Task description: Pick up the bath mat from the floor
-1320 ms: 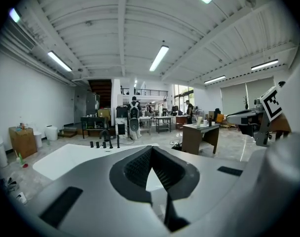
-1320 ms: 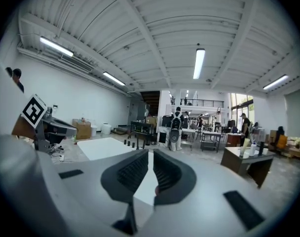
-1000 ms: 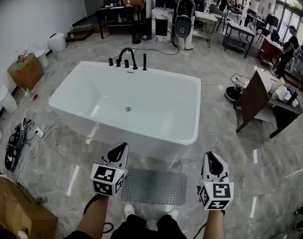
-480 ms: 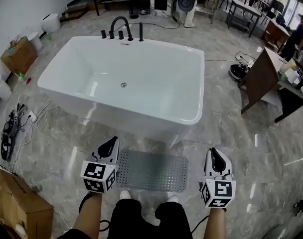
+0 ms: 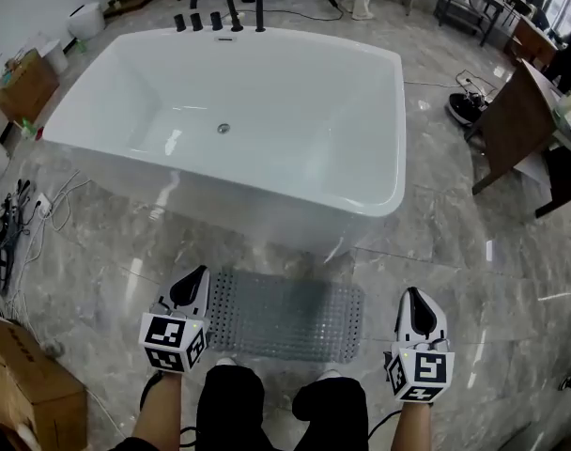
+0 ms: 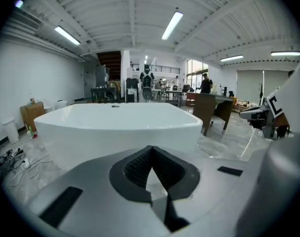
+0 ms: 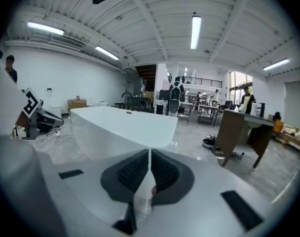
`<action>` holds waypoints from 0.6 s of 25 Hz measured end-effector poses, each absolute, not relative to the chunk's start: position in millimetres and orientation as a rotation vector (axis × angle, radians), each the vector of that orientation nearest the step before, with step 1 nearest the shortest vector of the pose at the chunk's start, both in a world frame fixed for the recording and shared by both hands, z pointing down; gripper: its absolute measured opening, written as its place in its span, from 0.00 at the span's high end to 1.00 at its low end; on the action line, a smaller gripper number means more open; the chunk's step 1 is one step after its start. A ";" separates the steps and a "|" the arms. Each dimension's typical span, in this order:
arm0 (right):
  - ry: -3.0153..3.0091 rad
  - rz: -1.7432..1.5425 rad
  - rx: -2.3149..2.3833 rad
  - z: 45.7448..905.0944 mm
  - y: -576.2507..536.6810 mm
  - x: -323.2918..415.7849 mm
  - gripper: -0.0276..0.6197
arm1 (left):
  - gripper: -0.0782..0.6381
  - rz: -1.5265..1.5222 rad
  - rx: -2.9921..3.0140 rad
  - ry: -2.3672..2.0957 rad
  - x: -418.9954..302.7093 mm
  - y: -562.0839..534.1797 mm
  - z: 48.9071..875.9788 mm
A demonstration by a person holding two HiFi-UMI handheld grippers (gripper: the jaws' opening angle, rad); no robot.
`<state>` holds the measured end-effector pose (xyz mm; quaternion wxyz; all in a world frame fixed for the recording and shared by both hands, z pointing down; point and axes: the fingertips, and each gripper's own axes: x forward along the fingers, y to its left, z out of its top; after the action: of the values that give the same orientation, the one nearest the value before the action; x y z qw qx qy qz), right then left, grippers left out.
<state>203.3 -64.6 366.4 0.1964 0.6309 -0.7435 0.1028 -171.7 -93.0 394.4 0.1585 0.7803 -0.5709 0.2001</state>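
One white bathtub (image 5: 384, 203) stands ahead. One grey bath mat (image 5: 285, 315) lies flat on the floor (image 5: 473, 271) just beside the tub's near wall, untouched. Two grippers, the left gripper (image 5: 194, 278) and the right gripper (image 5: 415, 296), hover at the mat's ends, jaws pressed together on nothing. Pickup judged not begun; all remains.

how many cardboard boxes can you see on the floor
2. One cardboard box at the bottom left edge, a second box at the upper left beside the bathtub. Others may be hidden.
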 end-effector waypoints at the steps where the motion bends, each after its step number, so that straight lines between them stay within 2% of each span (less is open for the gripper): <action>1: -2.075 0.293 1.766 384.0 -66.7 206.1 0.92 | 0.88 0.588 2.223 -1.637 -174.0 -95.8 412.0; 15: -2.009 0.354 1.746 640.4 -59.2 236.3 0.92 | 0.88 0.633 2.066 -1.765 -218.7 -91.7 665.9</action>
<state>236.3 -59.2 640.4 0.2263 0.6335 -0.7287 0.1285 -218.7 -91.7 665.9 0.1749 0.7291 -0.6229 0.2233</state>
